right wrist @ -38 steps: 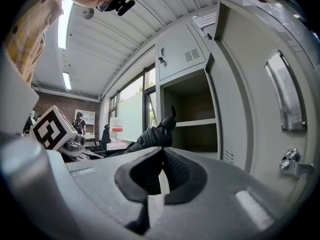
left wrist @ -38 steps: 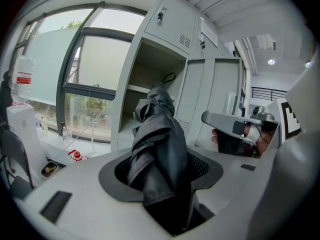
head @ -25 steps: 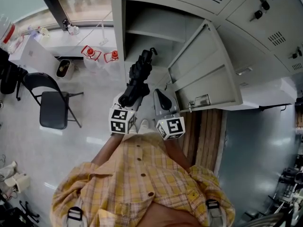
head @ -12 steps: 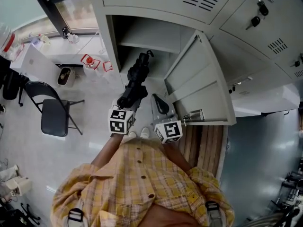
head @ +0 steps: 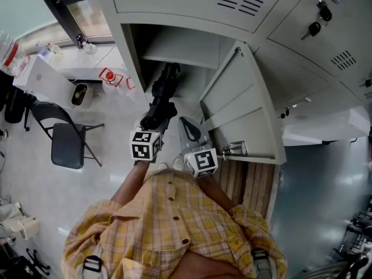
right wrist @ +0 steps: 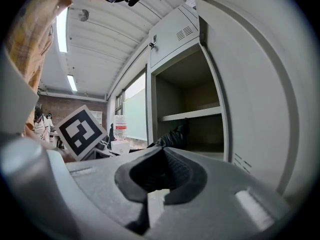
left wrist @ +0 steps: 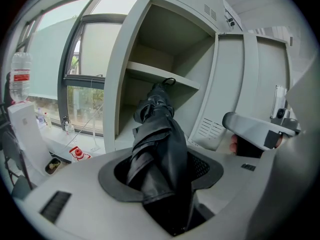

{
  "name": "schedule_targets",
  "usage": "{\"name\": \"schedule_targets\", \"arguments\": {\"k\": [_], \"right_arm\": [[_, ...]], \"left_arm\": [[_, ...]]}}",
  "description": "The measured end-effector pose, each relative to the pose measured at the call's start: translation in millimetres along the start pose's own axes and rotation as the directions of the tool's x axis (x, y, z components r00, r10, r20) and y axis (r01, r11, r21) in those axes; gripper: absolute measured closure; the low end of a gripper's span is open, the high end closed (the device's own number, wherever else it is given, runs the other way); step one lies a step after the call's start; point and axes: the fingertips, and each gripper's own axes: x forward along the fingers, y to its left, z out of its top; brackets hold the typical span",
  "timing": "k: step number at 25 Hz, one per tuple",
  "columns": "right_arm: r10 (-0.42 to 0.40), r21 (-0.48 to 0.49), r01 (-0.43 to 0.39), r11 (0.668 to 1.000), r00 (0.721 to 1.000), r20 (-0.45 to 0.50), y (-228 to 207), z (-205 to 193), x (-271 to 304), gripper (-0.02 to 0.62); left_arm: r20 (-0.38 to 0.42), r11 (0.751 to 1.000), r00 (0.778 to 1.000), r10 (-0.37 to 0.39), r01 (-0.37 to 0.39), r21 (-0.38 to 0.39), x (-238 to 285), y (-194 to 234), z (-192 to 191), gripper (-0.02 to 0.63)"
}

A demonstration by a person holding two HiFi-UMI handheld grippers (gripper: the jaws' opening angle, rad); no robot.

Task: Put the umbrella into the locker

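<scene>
A folded black umbrella (head: 162, 99) is clamped in my left gripper (head: 153, 122), which is shut on its lower part. Its hooked handle end points into the open grey locker (head: 136, 51), just under the inner shelf (head: 181, 44). In the left gripper view the umbrella (left wrist: 161, 134) rises from between the pads (left wrist: 120, 176) toward the shelf (left wrist: 160, 75). My right gripper (head: 187, 128) is shut and empty, beside the left one and close to the open door (head: 247, 106). The right gripper view shows its closed jaws (right wrist: 159, 176), with the umbrella (right wrist: 174, 135) ahead to the left.
A black folding chair (head: 67, 141) stands on the floor at the left. Behind it a white table (head: 43, 68) carries small items by the window. A plastic bottle (left wrist: 20, 76) sits at far left. Shut lockers with keys (head: 317, 19) fill the right. Wooden slats (head: 247, 185) lie below the door.
Both grippers moved forward toward the locker. The umbrella's tip went from in front of the opening to inside it, below the shelf. The grip on the umbrella is unchanged.
</scene>
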Motion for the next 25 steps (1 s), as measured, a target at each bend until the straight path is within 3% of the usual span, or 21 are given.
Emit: {"name": "schedule_targets", "arguments": {"k": [25], "right_arm": [[0.009, -0.016, -0.009, 1.000, 1.000, -0.004, -6, 0, 0, 0.598]], "left_arm": [[-0.011, 0.999, 1.000, -0.012, 0.011, -0.053, 65, 3, 32, 0.375]]}}
